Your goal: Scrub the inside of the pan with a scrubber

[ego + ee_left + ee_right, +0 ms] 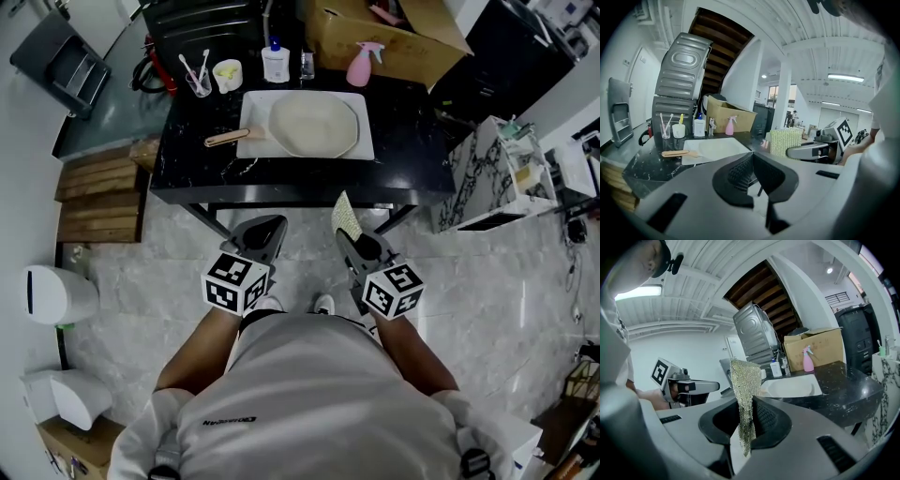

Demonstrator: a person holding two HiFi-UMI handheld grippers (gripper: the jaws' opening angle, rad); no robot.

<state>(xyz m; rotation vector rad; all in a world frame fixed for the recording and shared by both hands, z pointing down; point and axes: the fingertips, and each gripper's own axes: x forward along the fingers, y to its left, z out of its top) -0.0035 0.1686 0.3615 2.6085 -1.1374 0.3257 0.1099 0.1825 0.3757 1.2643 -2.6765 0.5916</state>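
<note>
A pale pan (314, 123) with a wooden handle (227, 138) lies on a white tray (366, 148) on the black marble table (412, 150). I stand back from the table's front edge with both grippers held over the floor, short of it. My right gripper (351, 236) is shut on a thin glittery scrubber (345, 215), which stands upright between the jaws (743, 387). My left gripper (270, 227) is shut and holds nothing; its ribbed pads (739, 172) meet. The pan (790, 387) lies ahead of the right gripper (746, 405). From the left gripper (753, 153) the handle (675, 153) shows at left.
Along the table's back edge stand a glass of toothbrushes (199, 82), a cup (227, 75), a soap bottle (276, 64), a pink spray bottle (360, 66) and a cardboard box (394, 33). Wooden pallets (98, 192) lie left; a marble-patterned stand (492, 178) is right.
</note>
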